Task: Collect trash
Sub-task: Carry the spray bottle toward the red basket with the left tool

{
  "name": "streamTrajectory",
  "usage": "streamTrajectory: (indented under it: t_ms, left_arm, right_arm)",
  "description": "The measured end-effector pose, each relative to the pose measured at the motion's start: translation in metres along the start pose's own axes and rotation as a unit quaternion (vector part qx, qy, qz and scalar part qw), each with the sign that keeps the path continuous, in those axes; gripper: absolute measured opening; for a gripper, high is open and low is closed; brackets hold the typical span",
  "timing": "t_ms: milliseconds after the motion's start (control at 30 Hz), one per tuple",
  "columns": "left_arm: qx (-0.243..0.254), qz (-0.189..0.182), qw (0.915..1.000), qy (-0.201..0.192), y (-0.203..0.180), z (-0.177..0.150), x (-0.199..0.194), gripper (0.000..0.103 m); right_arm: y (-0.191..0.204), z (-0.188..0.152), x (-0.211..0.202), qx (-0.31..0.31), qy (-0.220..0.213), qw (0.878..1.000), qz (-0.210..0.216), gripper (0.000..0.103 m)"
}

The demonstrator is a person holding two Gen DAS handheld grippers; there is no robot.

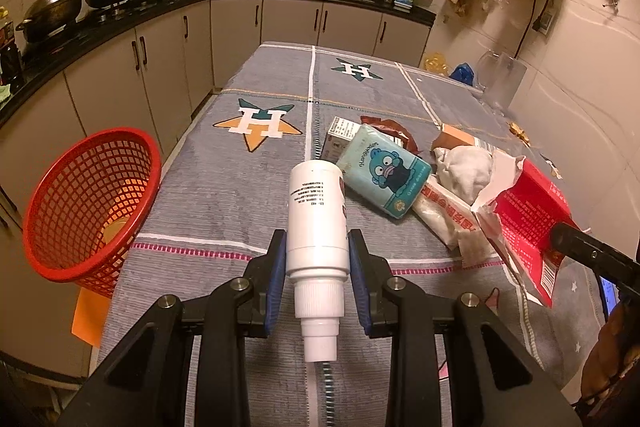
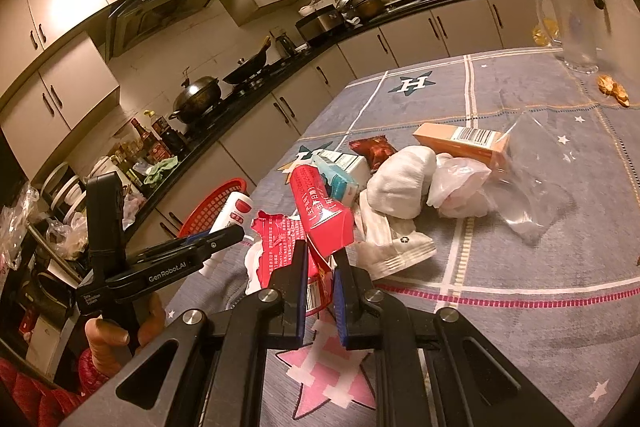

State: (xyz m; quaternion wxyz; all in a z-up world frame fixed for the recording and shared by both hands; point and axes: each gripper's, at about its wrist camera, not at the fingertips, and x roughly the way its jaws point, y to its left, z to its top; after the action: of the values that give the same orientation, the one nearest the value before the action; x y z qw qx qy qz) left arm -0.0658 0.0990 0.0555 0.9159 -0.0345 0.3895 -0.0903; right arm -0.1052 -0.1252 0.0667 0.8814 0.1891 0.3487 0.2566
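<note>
Your left gripper [image 1: 318, 259] pinched a white bottle [image 1: 316, 219] btwn its blue pads, cap end pointing back toward the camera, bottom end out over the table [image 1: 224, 211]. From the right wrist view that same gripper [image 2: 224, 233] sat at the left w/ the bottle [image 2: 236, 209] poking past it, and your hand [image 2: 120, 331] wrapped the handle below.

Your right gripper [image 2: 322, 259] was pressed together on a torn red carton [image 2: 320, 211], pads clamped on its ripped lower flap. In the left view the carton [image 1: 528, 223] hung at the right, a black finger [image 1: 576, 245] on it, lifted off the cloth.

A red basket [image 1: 90, 203] sat tilted just beside the table's left edge, mouth facing the table, something yellowish inside; can't tell what. Right view showed only its rim [image 2: 218, 205] behind the left gripper.

Rest of the trash lay in a heap mid-table, right of the bottle: a teal tissue pack [image 1: 386, 175] w/ a cartoon on it, a small white box [image 1: 338, 141] touching its far side, a brown wrapper [image 1: 390, 129] behind, a wadded white cloth [image 1: 466, 167], a flat white packet [image 1: 444, 215] under the pack's corner, an orange box [image 2: 460, 143] w/ a barcode, and a clear bag [image 2: 528, 187] near it. A glass jug [image 2: 572, 27] stood at the far right.
</note>
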Motion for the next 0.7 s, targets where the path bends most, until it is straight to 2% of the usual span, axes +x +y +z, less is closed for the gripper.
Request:
streamTrajectory:
  t_ms: [700]
  left_arm:
    - [-0.019, 0.012, 0.9996, -0.015, 0.029, 0.005, -0.010, 0.029]
  right_arm:
    - [0.019, 0.013, 0.018, -0.020, 0.011, 1.000, 0.014, 0.013]
